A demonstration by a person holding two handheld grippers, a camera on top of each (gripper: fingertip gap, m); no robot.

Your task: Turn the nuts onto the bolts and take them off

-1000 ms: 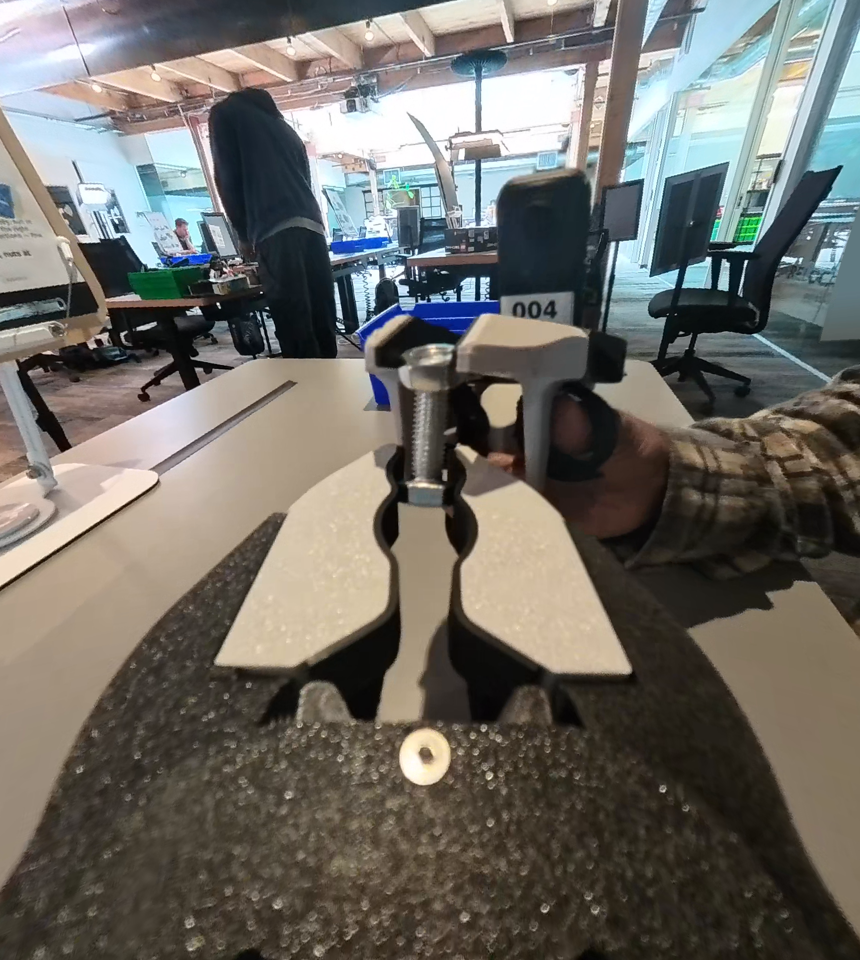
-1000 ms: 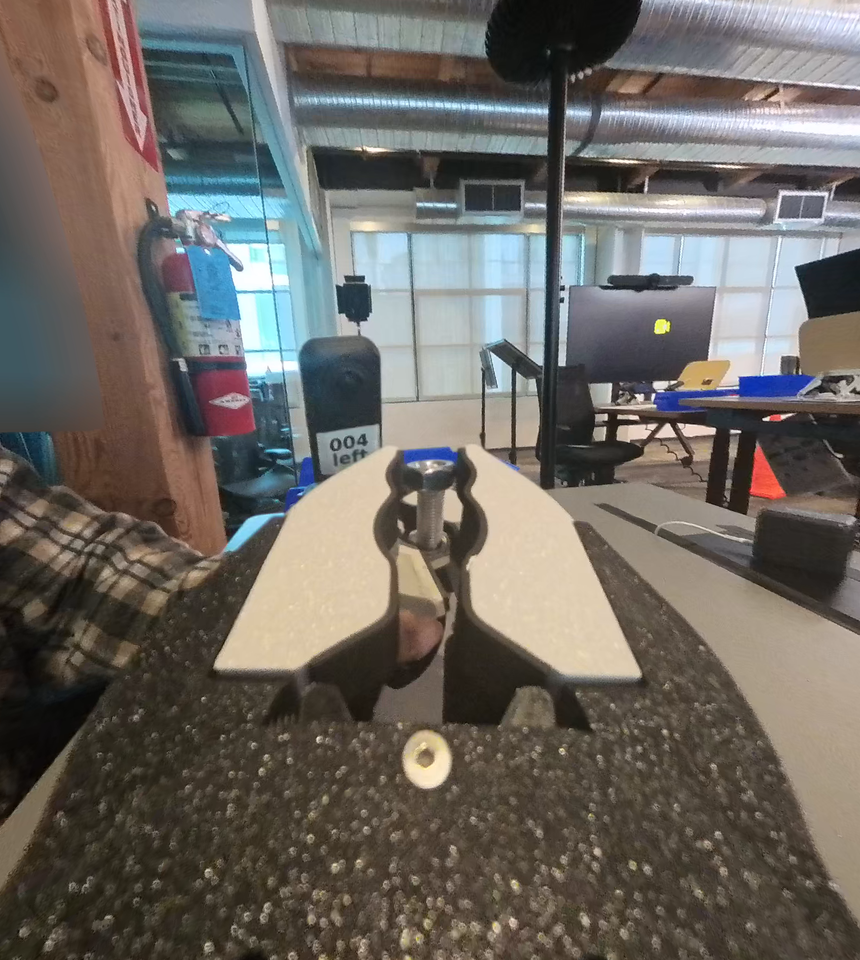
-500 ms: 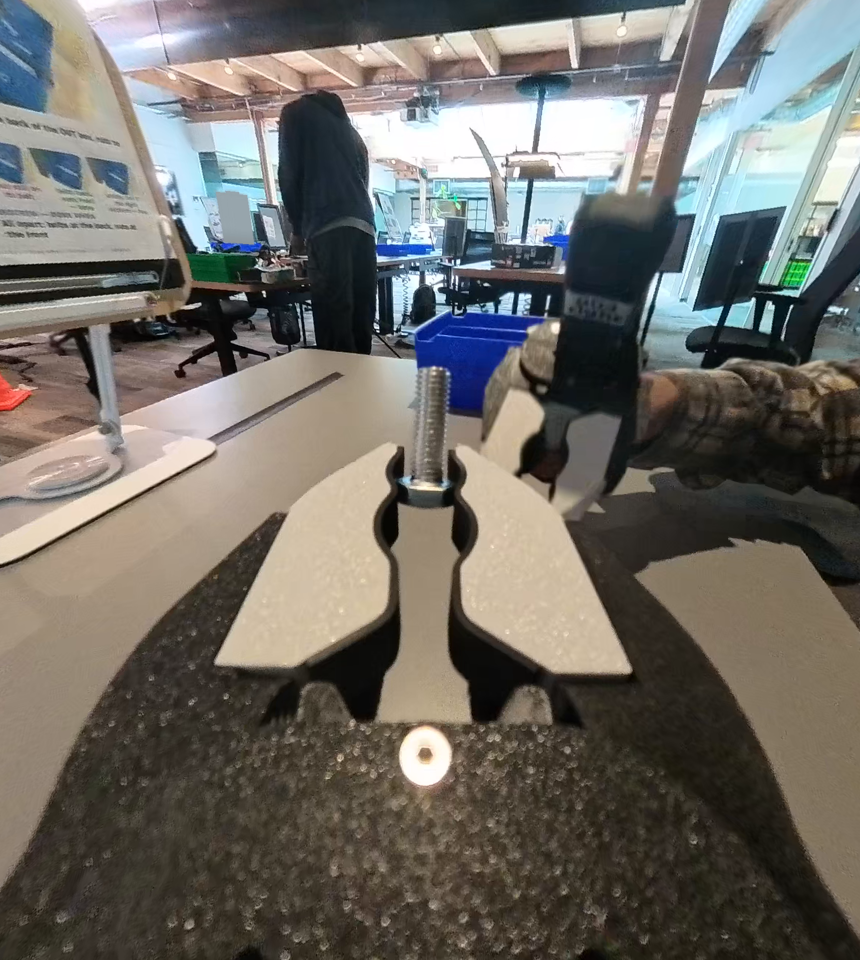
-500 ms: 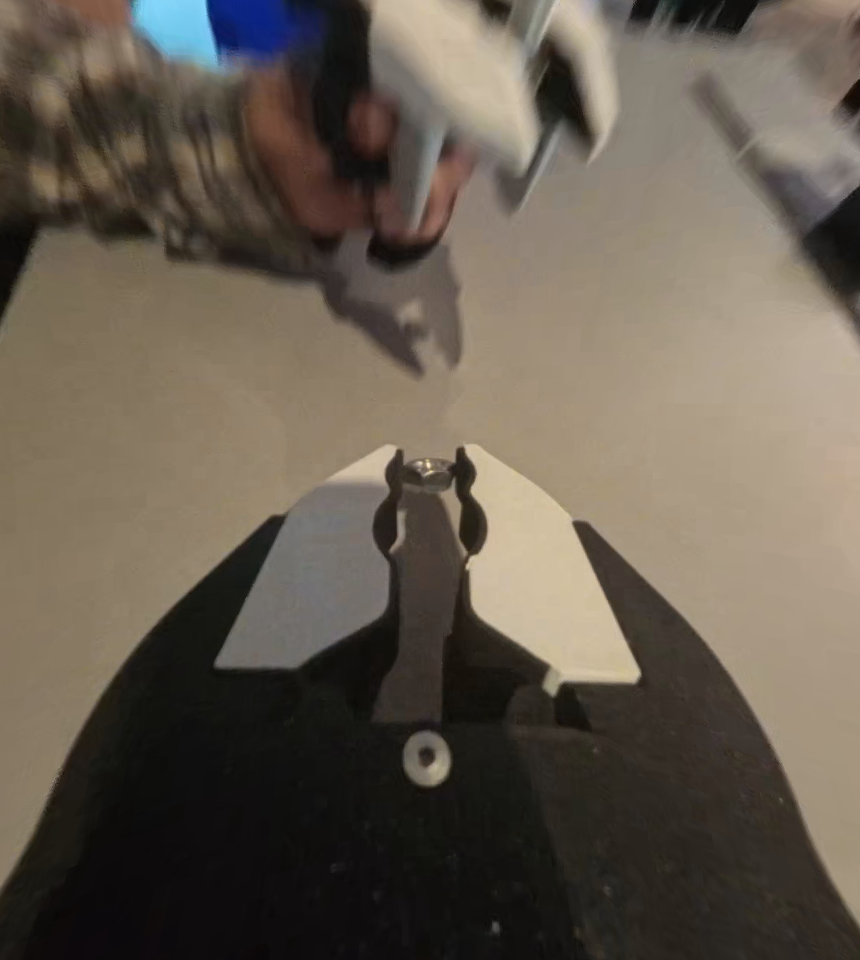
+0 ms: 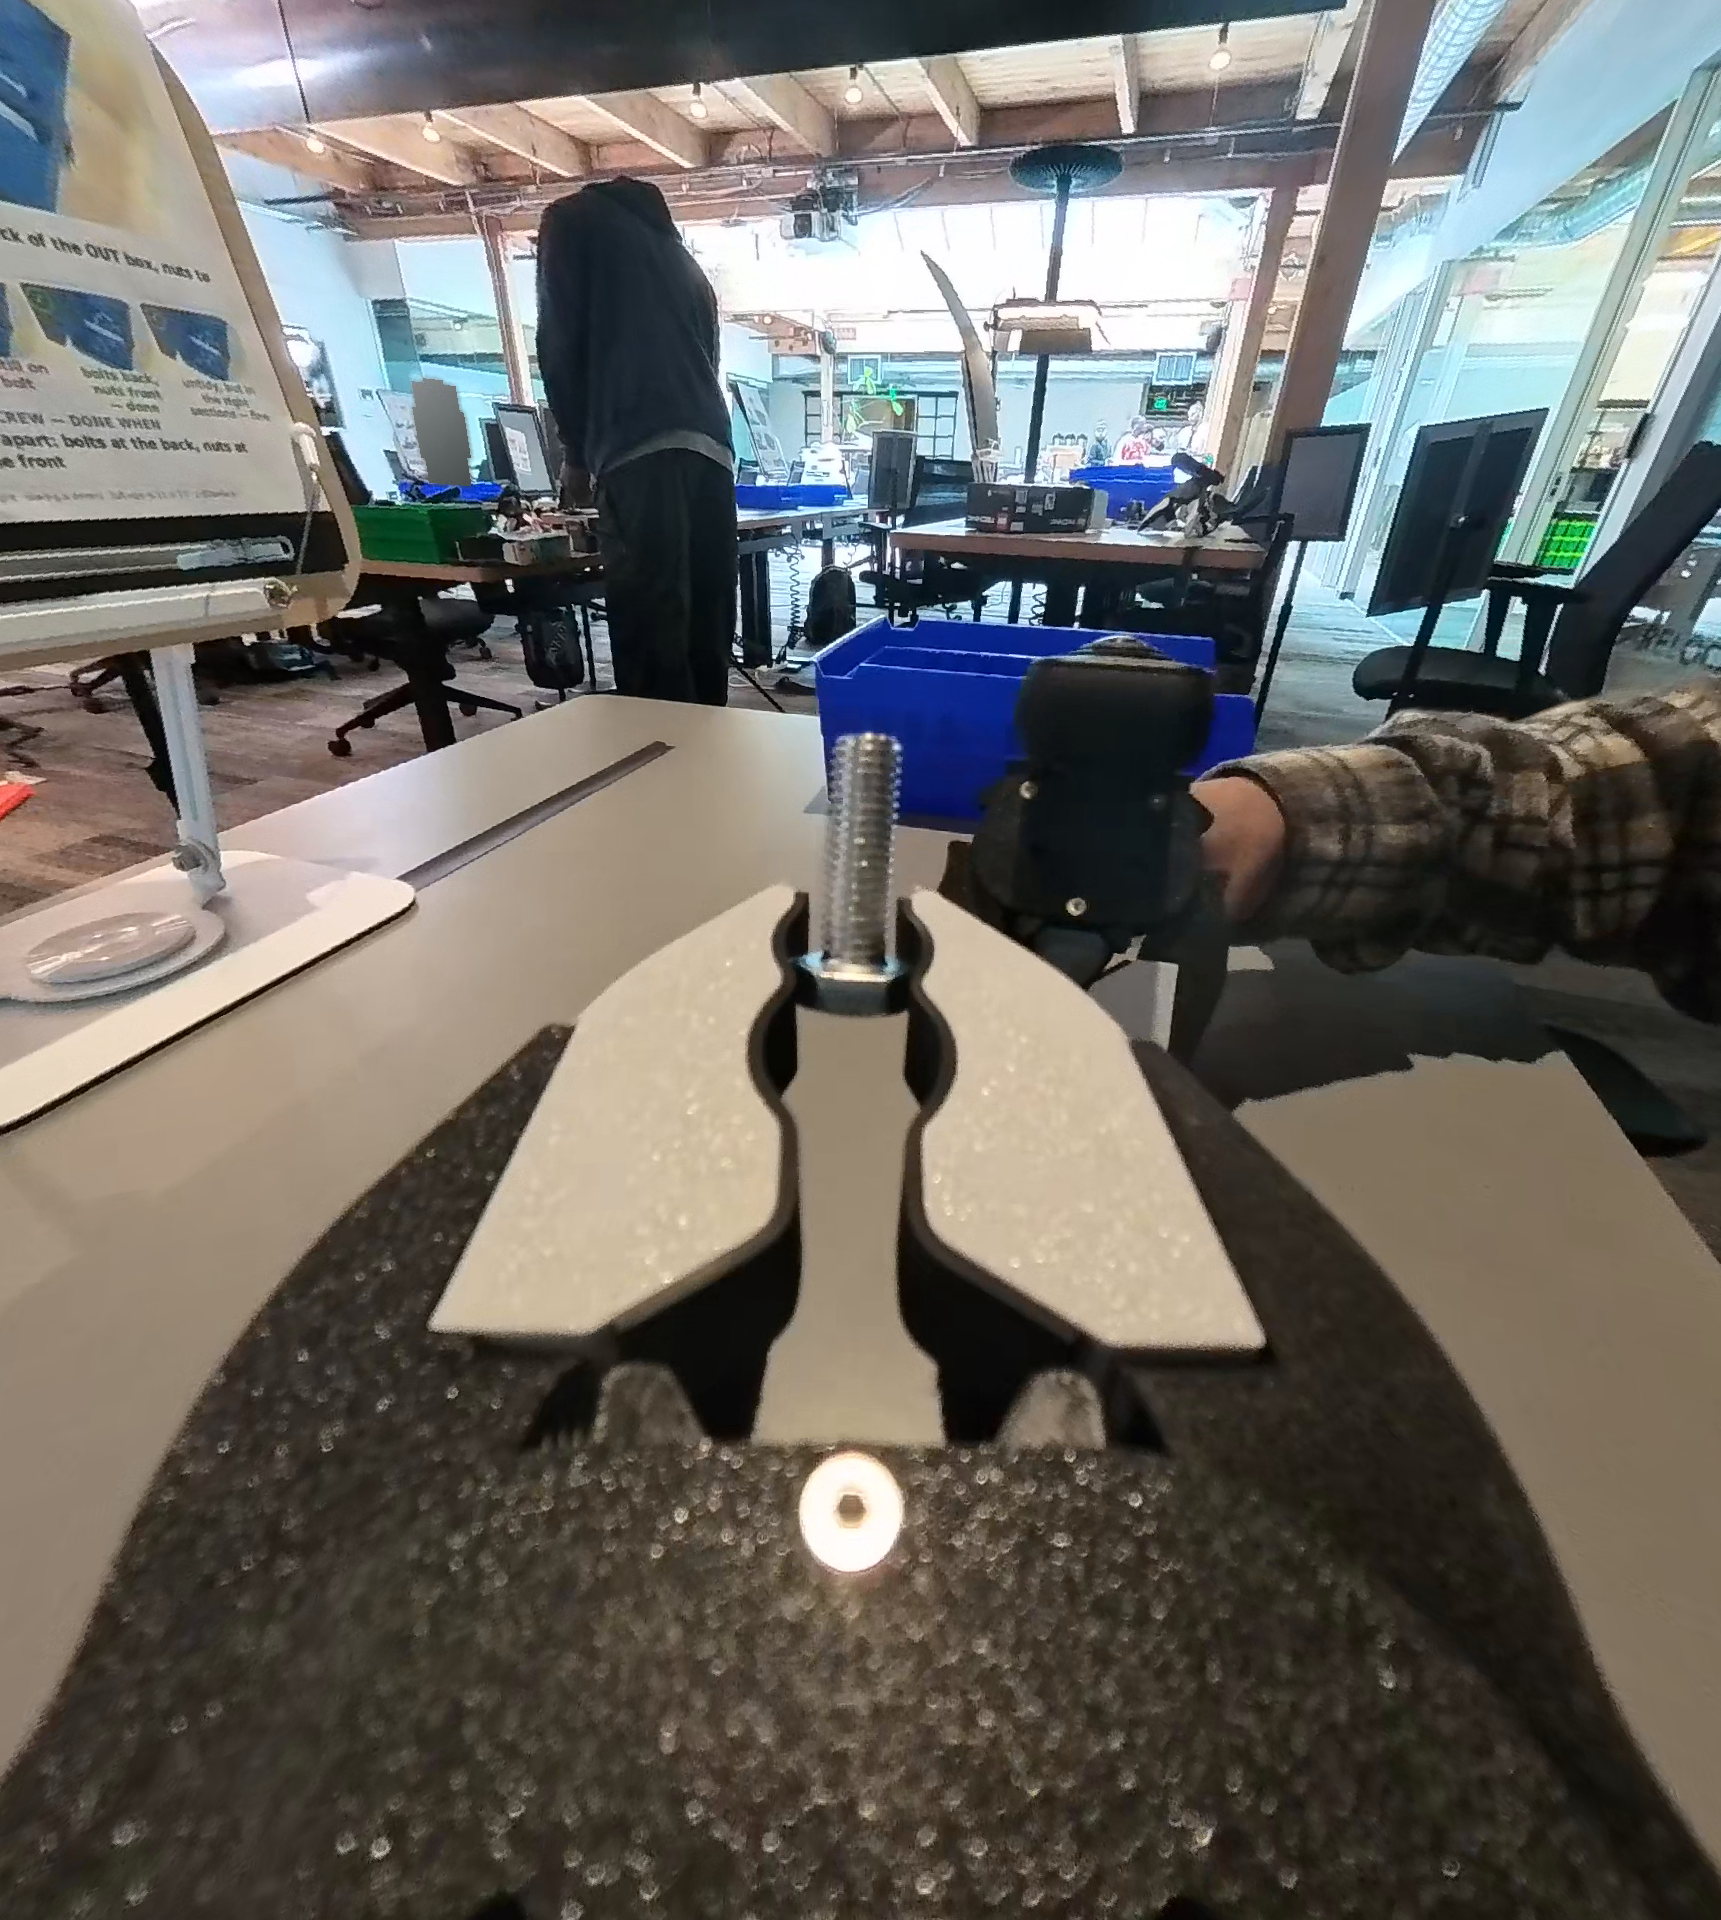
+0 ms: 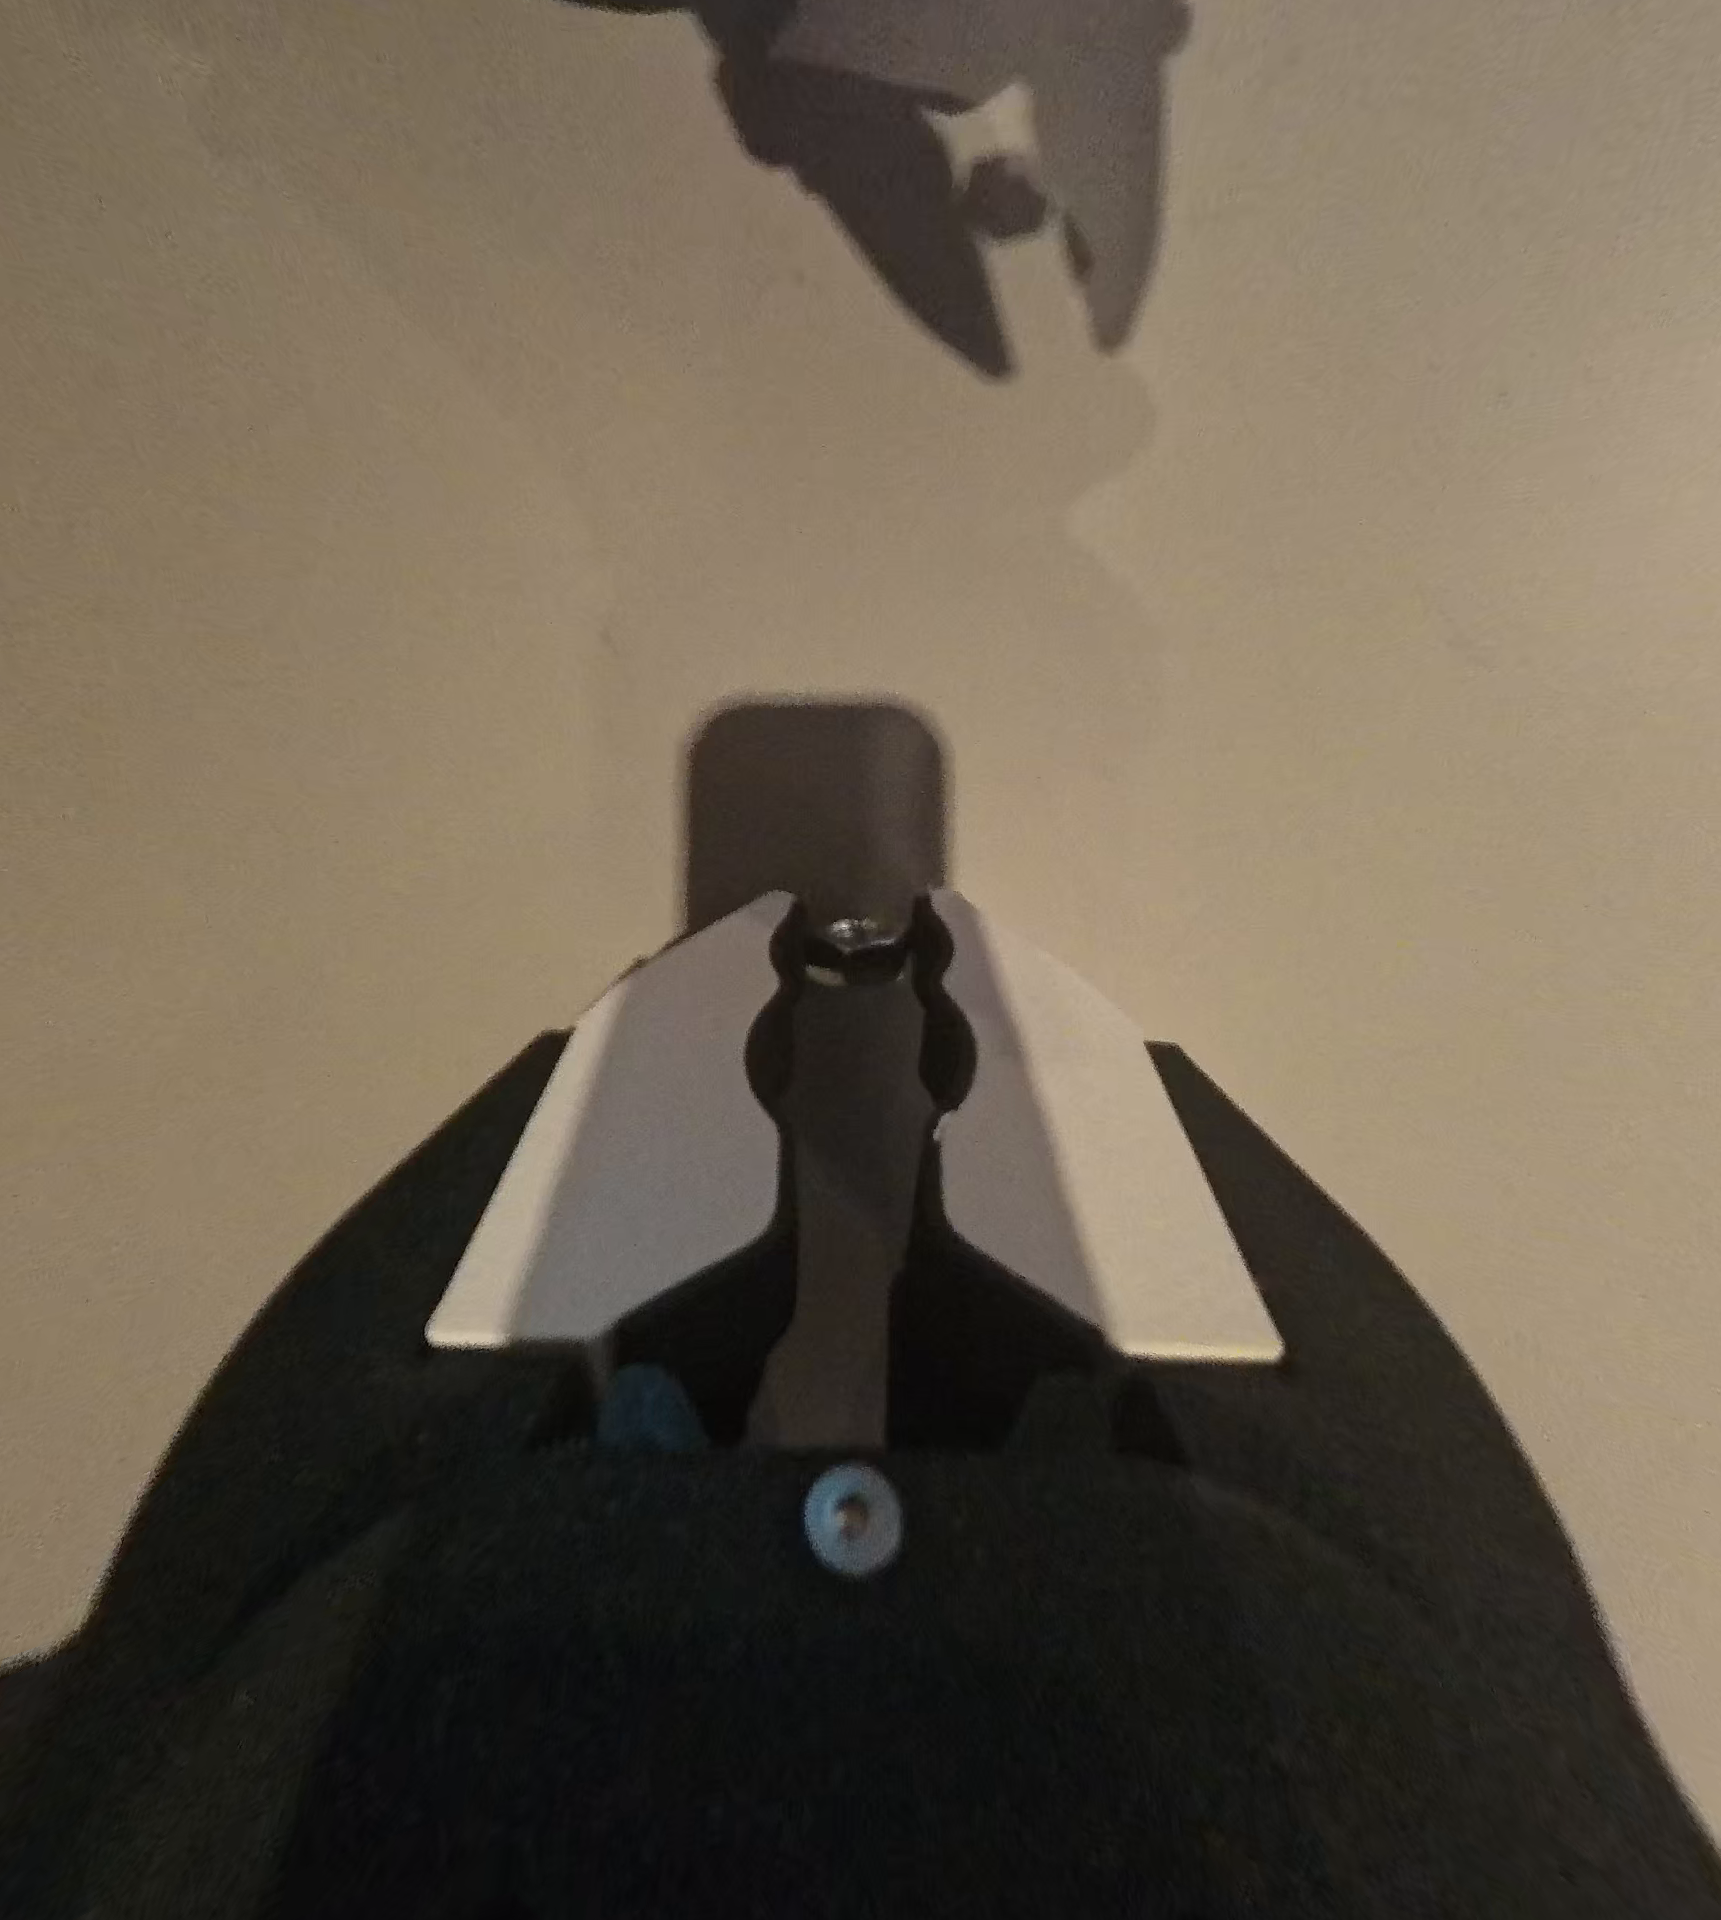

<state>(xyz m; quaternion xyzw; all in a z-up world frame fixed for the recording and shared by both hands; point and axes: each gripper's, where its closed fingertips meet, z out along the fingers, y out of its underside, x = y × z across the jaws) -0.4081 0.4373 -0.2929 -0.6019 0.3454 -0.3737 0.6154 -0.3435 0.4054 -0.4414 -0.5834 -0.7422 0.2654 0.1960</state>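
The left gripper [image 5: 851, 961] was clenched on the hex head of a bolt [image 5: 864, 831], whose threaded shank stood upright and bare above the white fingers [image 5: 669, 1132], with nothing on its thread. It hung over a pale grey worktop [image 5: 160, 1195]. Just beyond it and to its right, the right gripper [image 5: 1095, 831] appeared from behind as a black body tipped downward, held by a hand [image 5: 1235, 842] coming out of a plaid sleeve [image 5: 1562, 831]. A blue bin [image 5: 939, 717] sat on the worktop behind the two grippers, and a stand [image 5: 139, 935] with a printed sheet [image 5: 56, 260] stood at the left edge. Farther back, a person [image 5: 638, 457] in dark clothes stood facing away among desks, and a black chair [image 5: 1562, 623] stood at the right. In the right wrist view, the right gripper [image 6: 854, 951] pointed straight down at the worktop [image 6: 316, 520], and its fingers [image 6: 627, 1143] were closed on a small hex nut [image 6: 851, 940] pinched at their tips. The picture there was dim and soft, so whether the nut touched the worktop could not be told. A dark rounded shadow [image 6: 814, 810] lay on the worktop directly beyond the fingertips. At the top edge of that view the left gripper [image 6: 991, 156] showed in part, blurred, with its shadow below it.
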